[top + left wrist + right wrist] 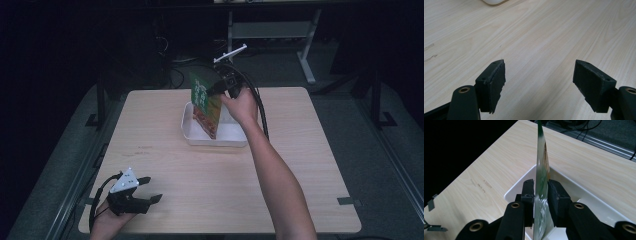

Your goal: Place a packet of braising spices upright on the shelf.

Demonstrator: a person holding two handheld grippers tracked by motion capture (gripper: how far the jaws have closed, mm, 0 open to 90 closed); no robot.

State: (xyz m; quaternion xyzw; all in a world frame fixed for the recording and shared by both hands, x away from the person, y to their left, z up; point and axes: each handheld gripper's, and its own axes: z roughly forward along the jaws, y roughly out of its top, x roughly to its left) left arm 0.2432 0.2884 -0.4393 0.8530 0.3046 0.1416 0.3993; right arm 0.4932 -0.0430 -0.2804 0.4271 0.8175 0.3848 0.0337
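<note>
High view: right gripper [218, 89] clenched on a flat green-and-orange packet [205, 104], held on edge above the white tray [214, 136] at counter [165, 165] centre-rear. Packet's long axis runs steeply down, lower corner dipping into the tray, upper end tilted toward the far-left. Right gripper view: fingers [528, 192] pinch the packet [541, 182] from both faces, tray [522, 185] directly beneath. Left gripper [145, 192] rests at the near-left counter corner, fingers [491, 83] spread and empty, well apart from the tray.
</note>
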